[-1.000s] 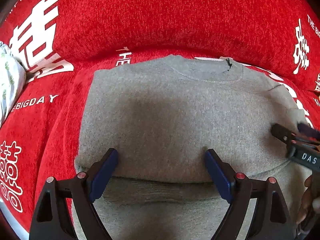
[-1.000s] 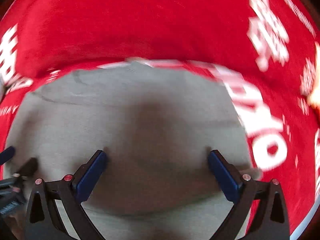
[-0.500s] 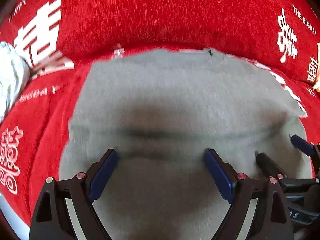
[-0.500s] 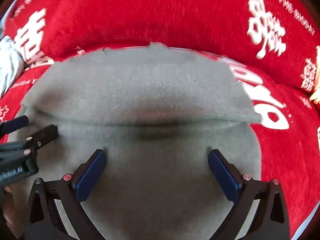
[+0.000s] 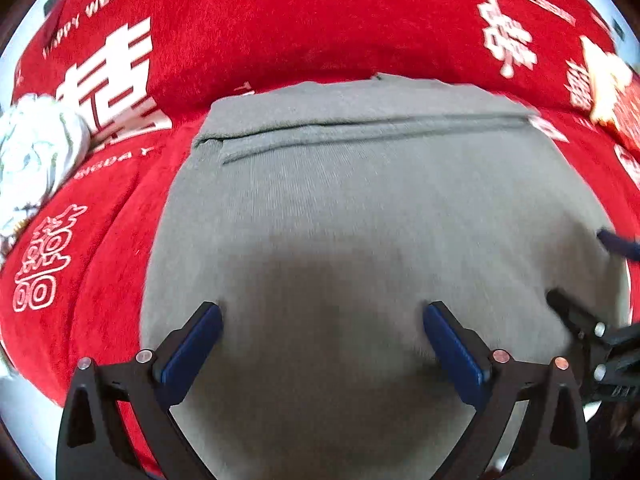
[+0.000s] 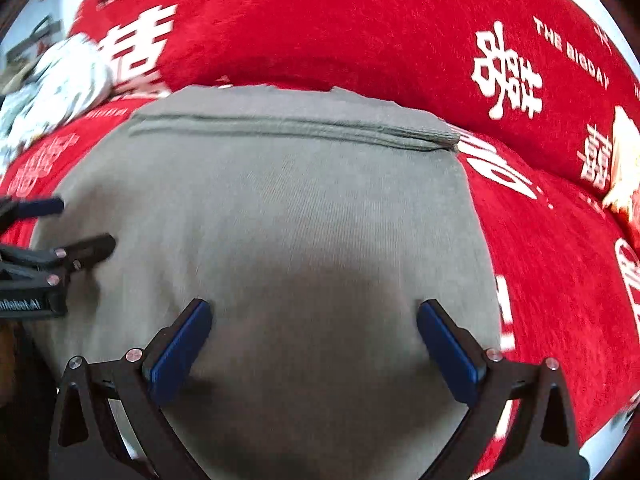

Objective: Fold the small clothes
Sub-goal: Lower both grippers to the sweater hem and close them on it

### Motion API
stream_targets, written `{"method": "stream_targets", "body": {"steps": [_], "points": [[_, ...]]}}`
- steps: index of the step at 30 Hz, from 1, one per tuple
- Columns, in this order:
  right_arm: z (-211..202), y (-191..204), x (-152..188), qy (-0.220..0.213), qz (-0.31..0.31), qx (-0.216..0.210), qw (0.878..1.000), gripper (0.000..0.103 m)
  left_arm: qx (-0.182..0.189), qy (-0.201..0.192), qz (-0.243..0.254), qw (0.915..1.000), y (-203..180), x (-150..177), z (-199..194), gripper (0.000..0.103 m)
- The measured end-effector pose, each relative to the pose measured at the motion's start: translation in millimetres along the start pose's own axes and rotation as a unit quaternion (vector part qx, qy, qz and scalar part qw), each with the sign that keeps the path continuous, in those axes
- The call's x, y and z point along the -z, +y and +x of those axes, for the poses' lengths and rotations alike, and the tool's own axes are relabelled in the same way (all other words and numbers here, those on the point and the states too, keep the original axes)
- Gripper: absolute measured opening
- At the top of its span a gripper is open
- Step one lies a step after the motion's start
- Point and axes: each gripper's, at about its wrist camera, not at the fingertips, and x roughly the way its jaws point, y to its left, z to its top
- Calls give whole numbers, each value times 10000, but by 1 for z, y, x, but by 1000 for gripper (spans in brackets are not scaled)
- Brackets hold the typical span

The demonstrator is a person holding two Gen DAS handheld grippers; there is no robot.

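Observation:
A grey knit garment (image 5: pixel 360 208) lies folded on the red sofa cover (image 5: pixel 280 20). Its ribbed doubled edge (image 5: pixel 360 128) runs across the far side. My left gripper (image 5: pixel 322 312) hovers over the near part of the cloth. Its jaws are opening and pinch nothing. My right gripper (image 6: pixel 314 308) is open over the same garment (image 6: pixel 280 200), further right, with nothing gripped. Each gripper shows in the other's view: the right gripper (image 5: pixel 588 270) at the right edge, the left gripper (image 6: pixel 72 224) at the left edge.
A white floral cloth (image 5: pixel 36 148) is bunched at the far left on the red cover, also seen as the white floral cloth (image 6: pixel 60 80). A yellowish object (image 6: pixel 624 160) lies at the far right. The sofa back rises behind the garment.
Both grippers have drawn back toward the near side, so the folded edge now lies farther off. The neckline seen a second ago no longer shows. The left jaws stand slightly wider.

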Motion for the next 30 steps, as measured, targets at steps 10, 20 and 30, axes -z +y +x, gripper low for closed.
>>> {"method": "stream_targets", "body": {"steps": [10,20,30], "points": [[-12,33,3,40,-644,-22,9979,102,-252,-36,540,9982,-30,14,-9,103],[-32,-8,43,363,-230,22,9991,103,86,296,-476,9984,29,48,-25,103],[-25,-25,67,1075,249,-196,9937,99,800,1275,-1686,9741,64,79,1,96]]}}
